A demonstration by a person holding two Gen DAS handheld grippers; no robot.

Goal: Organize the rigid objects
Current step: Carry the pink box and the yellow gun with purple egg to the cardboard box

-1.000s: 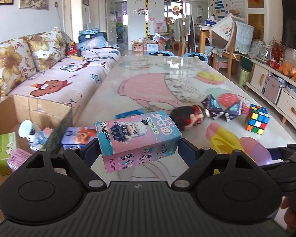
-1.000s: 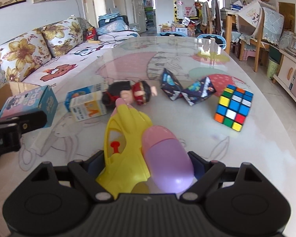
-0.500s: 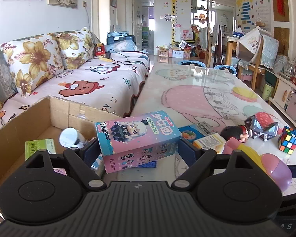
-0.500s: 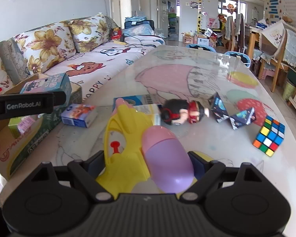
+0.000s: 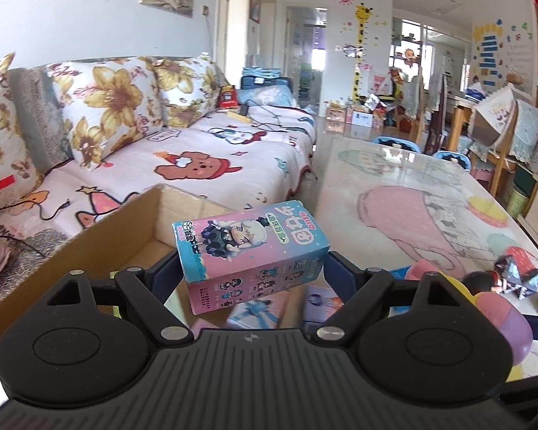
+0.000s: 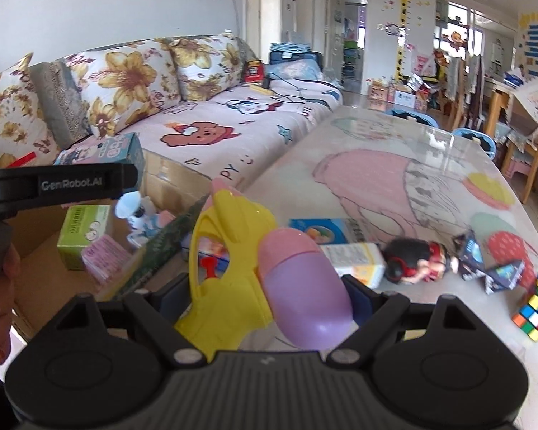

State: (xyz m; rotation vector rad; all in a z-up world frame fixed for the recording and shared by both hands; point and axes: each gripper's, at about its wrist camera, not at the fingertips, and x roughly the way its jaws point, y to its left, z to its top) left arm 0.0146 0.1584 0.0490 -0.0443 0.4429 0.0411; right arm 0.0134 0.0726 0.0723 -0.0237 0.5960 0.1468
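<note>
- Left tool (image 5: 253, 274): clamped on the anime box (image 5: 251, 255), one finger on each short end. The box is pink and teal, printed with a white-haired cartoon figure, and is held tilted in the air above the near-right corner of the cardboard box (image 5: 89, 247).
- Right tool (image 6: 269, 295): clamped on the toy water gun (image 6: 233, 268), which has a yellow body, a red trigger and a pink-and-purple tank (image 6: 305, 286). The toy is held above the near-left edge of the tabletop (image 6: 394, 165).
- Cardboard box contents, right wrist view: a green carton (image 6: 82, 233), a pink packet (image 6: 104, 259) and a small white figure (image 6: 134, 208).
- Tabletop: glossy, with a pink cartoon print. On it lie a blue carton (image 6: 322, 231), a white-and-yellow carton (image 6: 358, 263), a black-haired doll (image 6: 418, 261), a folded dark puzzle (image 6: 491, 267) and a colour cube (image 6: 536, 308) at the near right.
- Room: a sofa (image 5: 197, 157) with flowered cushions stands left of the tabletop; framed pictures hang on the wall above it.
</note>
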